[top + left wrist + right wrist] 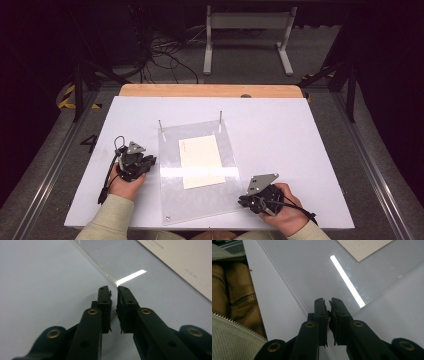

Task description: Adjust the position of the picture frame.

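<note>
A clear plastic plate (200, 202) lies flat on the white table (280, 135), with a cream sheet of paper (201, 161) under its middle. My left gripper (151, 161) rests at the plate's left edge. In the left gripper view its tips (113, 287) are nearly together right at the plate's (150, 290) edge, with nothing between them and the paper (185, 257) farther off. My right gripper (242, 200) sits at the plate's near right corner. Its jaws (327, 300) are shut and empty over the plate's (312, 270) edge, with the paper (364, 247) ahead.
Two thin metal posts (160, 124) (220, 116) stand at the plate's far corners. A wooden strip (210, 90) runs along the table's far edge. The person's jacket (227, 290) is close by the near edge. A white stand (247, 35) and cables lie on the floor beyond.
</note>
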